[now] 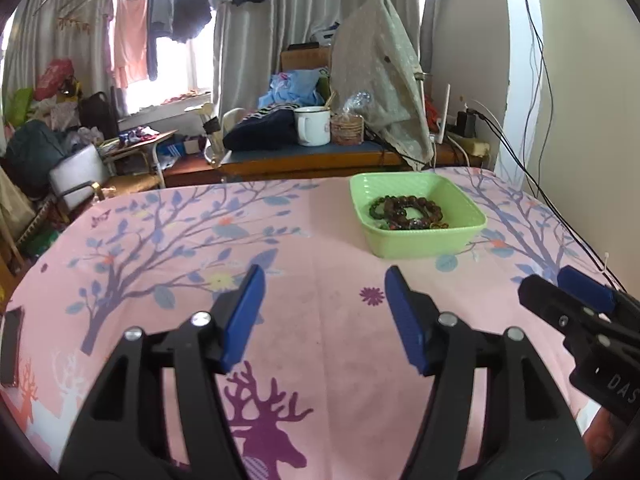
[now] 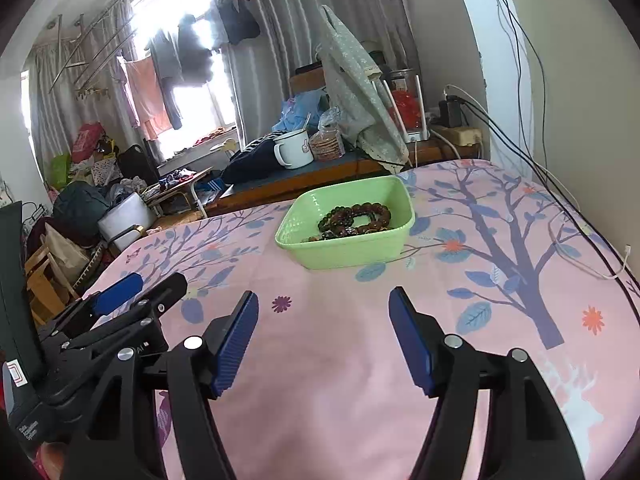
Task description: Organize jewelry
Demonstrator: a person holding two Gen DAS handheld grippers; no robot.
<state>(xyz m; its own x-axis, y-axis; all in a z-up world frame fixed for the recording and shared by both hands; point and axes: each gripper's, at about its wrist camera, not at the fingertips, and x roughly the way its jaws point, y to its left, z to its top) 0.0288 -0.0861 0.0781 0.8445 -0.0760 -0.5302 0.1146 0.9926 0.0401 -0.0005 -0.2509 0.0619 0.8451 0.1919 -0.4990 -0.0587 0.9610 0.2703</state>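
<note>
Both held low over the pink tree-print bench [image 1: 320, 320], near side of the green tray [image 1: 418, 236]: left tool [image 1: 324, 300] and right tool [image 2: 324, 320] gaping, nothing between the blue pads, likely because the beaded bracelets [image 1: 406, 212] already lie heaped inside the tray. Tray well ahead of the left tool and a little to its right; ahead of the right tool, almost in line.

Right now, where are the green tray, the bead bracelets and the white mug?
green tray [image 1: 424, 245]: left wrist view, near outer wall.
bead bracelets [image 1: 404, 210]: left wrist view, on the dark beads piled inside.
white mug [image 2: 294, 151]: right wrist view, on its side wall.
</note>
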